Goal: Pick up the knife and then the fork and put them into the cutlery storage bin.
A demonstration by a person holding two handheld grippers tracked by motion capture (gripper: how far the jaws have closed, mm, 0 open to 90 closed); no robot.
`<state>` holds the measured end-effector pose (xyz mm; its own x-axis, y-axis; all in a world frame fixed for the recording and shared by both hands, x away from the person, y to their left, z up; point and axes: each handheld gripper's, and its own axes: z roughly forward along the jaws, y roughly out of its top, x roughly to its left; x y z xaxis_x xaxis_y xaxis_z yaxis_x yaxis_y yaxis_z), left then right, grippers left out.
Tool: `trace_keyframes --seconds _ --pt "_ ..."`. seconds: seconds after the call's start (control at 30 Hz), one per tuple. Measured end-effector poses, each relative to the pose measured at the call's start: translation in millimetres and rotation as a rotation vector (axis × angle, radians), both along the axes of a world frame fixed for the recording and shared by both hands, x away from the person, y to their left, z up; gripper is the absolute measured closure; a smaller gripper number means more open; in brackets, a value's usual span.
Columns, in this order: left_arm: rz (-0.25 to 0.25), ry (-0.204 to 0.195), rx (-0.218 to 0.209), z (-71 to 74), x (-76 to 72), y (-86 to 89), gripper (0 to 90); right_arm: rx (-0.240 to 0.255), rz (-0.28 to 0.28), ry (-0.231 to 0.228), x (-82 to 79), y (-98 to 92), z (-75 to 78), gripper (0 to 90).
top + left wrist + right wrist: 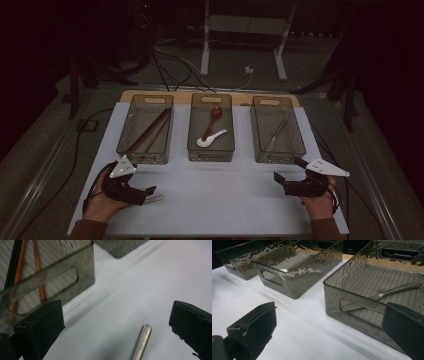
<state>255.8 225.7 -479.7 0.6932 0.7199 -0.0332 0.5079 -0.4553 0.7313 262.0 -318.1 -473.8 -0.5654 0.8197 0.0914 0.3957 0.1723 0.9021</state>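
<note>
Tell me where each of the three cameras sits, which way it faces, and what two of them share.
High view: above the person's side, facing forward and down on three bins; both hands and forearms show.
Left gripper view: on the left hand-held gripper, facing the metal utensil between its open jaws.
Right gripper view: on the right hand-held gripper, facing the right bin, jaws open.
Shared: both gripper views show the chopstick bin.

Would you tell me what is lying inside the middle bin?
The middle bin holds a brown spoon and a white spoon, their handles crossing; the bin's tinted wall blurs which lies on top.
</note>
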Motion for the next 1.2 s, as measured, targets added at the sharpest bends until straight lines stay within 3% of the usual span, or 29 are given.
trace_keyframes --seconds 0.43,0.8,0.87,0.97,1.1,1.2 --pt "0.007 0.033 0.010 -20.5 -13.0 9.5 1.1 0.010 -0.006 0.001 -0.1 -1.4 -0.7 0.0" --pt "-0.008 0.101 0.049 -32.5 -28.4 25.5 18.0 0.006 0.000 0.001 1.1 0.3 -1.6 0.0" --pt "-0.002 0.102 0.071 -33.8 -32.2 29.2 27.9 0.008 0.000 0.003 1.3 1.3 -1.9 0.0" --pt "-0.052 0.124 0.092 -35.3 -37.8 35.3 44.2 0.007 0.002 0.002 1.6 1.6 -2.1 0.0" --pt "-0.063 0.110 0.137 -33.3 -43.1 39.3 60.3 0.007 0.002 0.002 2.2 1.7 -2.5 0.0" --pt "-0.066 0.106 0.157 -32.6 -42.7 40.2 66.8 0.007 0.003 0.004 2.3 2.3 -2.6 0.0"
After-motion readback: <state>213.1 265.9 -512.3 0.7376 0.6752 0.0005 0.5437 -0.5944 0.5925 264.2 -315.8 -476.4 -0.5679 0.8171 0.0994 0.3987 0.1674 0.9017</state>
